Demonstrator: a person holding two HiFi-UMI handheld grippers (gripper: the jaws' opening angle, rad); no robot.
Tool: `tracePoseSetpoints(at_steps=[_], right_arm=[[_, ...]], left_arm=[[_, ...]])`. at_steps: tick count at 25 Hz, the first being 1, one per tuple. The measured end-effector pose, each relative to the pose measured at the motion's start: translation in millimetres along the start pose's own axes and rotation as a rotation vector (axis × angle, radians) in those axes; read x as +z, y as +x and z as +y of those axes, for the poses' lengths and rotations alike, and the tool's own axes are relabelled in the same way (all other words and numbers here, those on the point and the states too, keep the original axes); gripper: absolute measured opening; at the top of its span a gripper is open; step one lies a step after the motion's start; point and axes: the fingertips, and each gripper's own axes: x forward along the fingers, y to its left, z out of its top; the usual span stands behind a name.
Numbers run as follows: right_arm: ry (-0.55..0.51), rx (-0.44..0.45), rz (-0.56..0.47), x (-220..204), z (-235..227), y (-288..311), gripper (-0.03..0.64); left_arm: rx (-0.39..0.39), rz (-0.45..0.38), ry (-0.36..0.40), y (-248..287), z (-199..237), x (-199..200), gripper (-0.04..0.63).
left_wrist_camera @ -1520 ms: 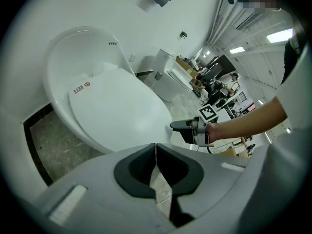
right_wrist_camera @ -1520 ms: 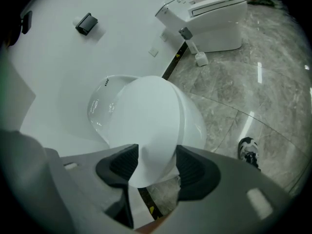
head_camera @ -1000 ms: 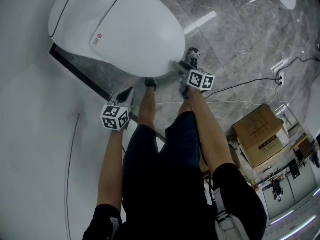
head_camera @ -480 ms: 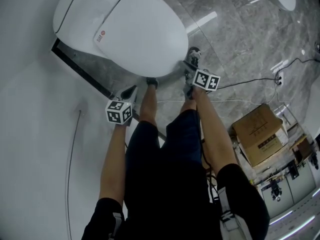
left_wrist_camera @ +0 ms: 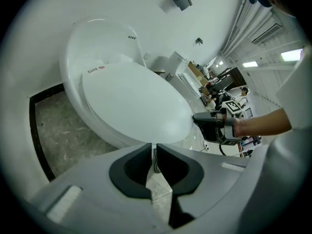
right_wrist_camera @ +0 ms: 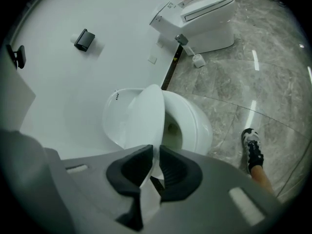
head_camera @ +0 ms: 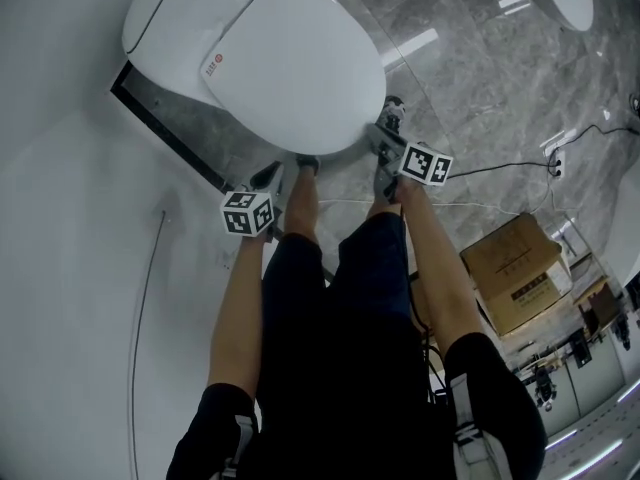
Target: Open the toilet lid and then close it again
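One toilet lid (right_wrist_camera: 146, 116) — rim pinched in right gripper (right_wrist_camera: 155, 151); jaws just closing.

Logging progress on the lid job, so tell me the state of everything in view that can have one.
toilet lid: partly raised, gripped at its front edge.
right gripper: jaws have just been closing, now clamped on the toilet lid's edge.
left gripper: shut, nothing between its jaws.
second toilet: lid down.
cardboard box: flaps shut.
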Motion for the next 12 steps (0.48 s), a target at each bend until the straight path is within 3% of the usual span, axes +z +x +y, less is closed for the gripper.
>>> tracePoseSetpoints(at_steps=[7, 10, 12], right_arm=[[0.012, 0.03, 0.003, 3.9, 21.3, -9.5, 0.041], [0.022, 0.048, 0.002, 4.7, 29.9, -12.6, 0.038], [0.016, 0.062, 0.004, 5.5, 34.4, -15.2, 0.038]], left_arm=[[-0.001, -0.032, -0.046, -5.6, -7.9, 4.2, 0.02], [-0.008, -0.05, -0.113, -5.2, -8.2, 4.4, 0.116], [-0.028, -0.069, -0.174, -1.9, -10.1, 2.7, 0.126]])
